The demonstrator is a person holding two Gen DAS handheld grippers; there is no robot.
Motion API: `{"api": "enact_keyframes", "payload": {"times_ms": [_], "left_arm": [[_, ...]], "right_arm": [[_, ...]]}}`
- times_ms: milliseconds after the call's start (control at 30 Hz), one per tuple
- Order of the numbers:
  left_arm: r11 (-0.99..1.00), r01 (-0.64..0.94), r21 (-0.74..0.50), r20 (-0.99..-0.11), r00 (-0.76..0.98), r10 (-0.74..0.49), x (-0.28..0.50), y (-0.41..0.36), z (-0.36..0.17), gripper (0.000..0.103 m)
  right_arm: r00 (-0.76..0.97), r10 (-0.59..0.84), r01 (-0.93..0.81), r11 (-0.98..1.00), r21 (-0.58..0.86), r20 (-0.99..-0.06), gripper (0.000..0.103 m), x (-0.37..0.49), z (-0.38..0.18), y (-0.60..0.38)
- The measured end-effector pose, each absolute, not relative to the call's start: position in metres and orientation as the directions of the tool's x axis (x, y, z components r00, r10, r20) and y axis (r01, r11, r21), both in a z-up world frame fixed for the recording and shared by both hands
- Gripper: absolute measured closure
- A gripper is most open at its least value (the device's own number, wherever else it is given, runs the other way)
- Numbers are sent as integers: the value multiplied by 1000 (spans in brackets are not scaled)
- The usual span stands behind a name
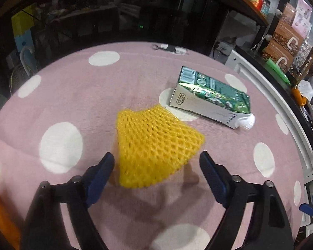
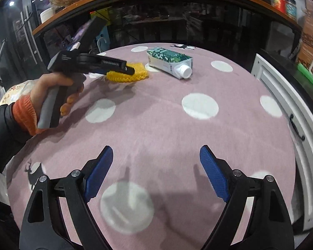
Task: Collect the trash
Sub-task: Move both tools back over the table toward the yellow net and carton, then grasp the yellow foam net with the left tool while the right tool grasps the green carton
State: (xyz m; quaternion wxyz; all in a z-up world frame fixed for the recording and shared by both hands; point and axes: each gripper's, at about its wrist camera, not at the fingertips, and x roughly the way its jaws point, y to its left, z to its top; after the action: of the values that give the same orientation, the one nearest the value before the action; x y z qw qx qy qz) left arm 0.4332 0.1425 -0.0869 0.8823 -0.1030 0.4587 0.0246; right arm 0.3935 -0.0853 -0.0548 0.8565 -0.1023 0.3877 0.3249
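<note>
Left gripper [image 1: 157, 160] jaws spread, yellow foam net [image 1: 156, 145] between them ungripped, right gripper [image 2: 156, 154] agape and empty, green carton [image 1: 210, 98] lying flat, long axis diagonal, cap toward lower right of frame.

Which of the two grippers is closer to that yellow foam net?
Left. The left gripper sits right at the yellow foam net, fingers either side; the right gripper hangs well short, over bare blanket.

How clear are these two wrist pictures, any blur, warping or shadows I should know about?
Left wrist view: strong fisheye bending, the yellow foam net slightly smeared, the carton sharper, finger shadows on the pink blanket. Right wrist view: same bending, blanket dots softly blurred, dim room behind.
</note>
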Motion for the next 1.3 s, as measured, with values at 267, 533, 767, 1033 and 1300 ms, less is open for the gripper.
{"api": "enact_keyframes", "payload": {"times_ms": [267, 533, 767, 1033, 1300], "left_arm": [[977, -130, -168, -780, 624, -51, 424, 142, -76, 79], [963, -170, -209, -702, 711, -27, 389, 151, -46, 80], [984, -144, -105, -673, 738, 36, 390, 136, -48, 80], [983, -135, -127, -678, 735, 13, 392, 144, -52, 80], [986, -126, -106, -674, 738, 22, 390, 137, -52, 80]], "right_arm": [[457, 465, -693, 720, 24, -759, 19, 482, -52, -32], [450, 415, -729, 683, -56, -791, 19, 563, -59, 23], [489, 292, -747, 627, -221, -822, 18, 597, -84, 59], [516, 282, -791, 519, -323, -809, 18, 597, -86, 82], [514, 235, -770, 551, -322, -825, 49, 584, -79, 80]]}}
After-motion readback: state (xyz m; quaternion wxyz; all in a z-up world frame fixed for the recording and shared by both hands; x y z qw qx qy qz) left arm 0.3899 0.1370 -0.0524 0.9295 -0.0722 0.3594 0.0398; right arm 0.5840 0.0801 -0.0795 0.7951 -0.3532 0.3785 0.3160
